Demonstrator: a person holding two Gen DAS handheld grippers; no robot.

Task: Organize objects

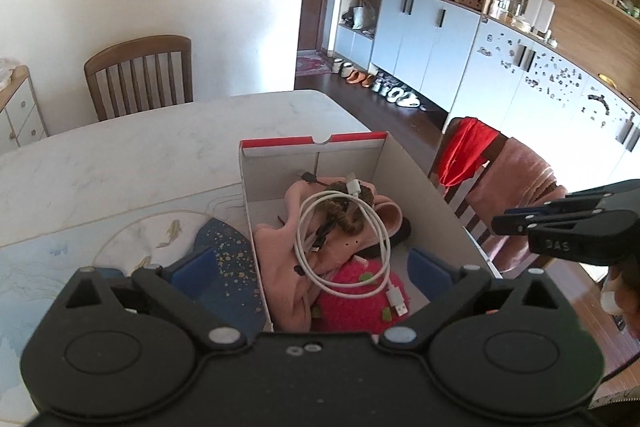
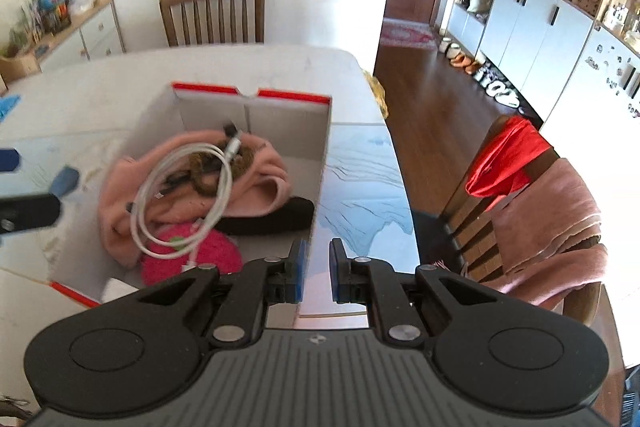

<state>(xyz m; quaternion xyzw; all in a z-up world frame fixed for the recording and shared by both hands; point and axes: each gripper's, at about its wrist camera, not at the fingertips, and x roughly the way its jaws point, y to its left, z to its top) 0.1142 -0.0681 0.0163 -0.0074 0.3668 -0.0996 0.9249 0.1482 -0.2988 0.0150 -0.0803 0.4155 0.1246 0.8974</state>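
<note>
A white box with red trim (image 1: 424,183) (image 2: 320,163) stands on the table. Inside lie a pink cloth (image 1: 280,259) (image 2: 264,167), a coiled white USB cable (image 1: 380,227) (image 2: 224,179), a brown braided item (image 1: 348,215) (image 2: 200,183), a bright pink fuzzy item (image 1: 360,299) (image 2: 216,251) and a dark object (image 2: 280,217). My left gripper (image 1: 314,267) is open wide above the box's near end, empty. My right gripper (image 2: 316,269) has its jaws narrowly apart astride the box's right wall. The right gripper also shows at the right of the left wrist view (image 1: 560,223).
The marble table (image 1: 140,147) carries a painted mat (image 1: 48,259) (image 2: 360,195) under the box. A wooden chair (image 1: 140,75) stands at the far side. A chair draped with red and pink cloths (image 1: 500,179) (image 2: 540,207) stands at the right edge.
</note>
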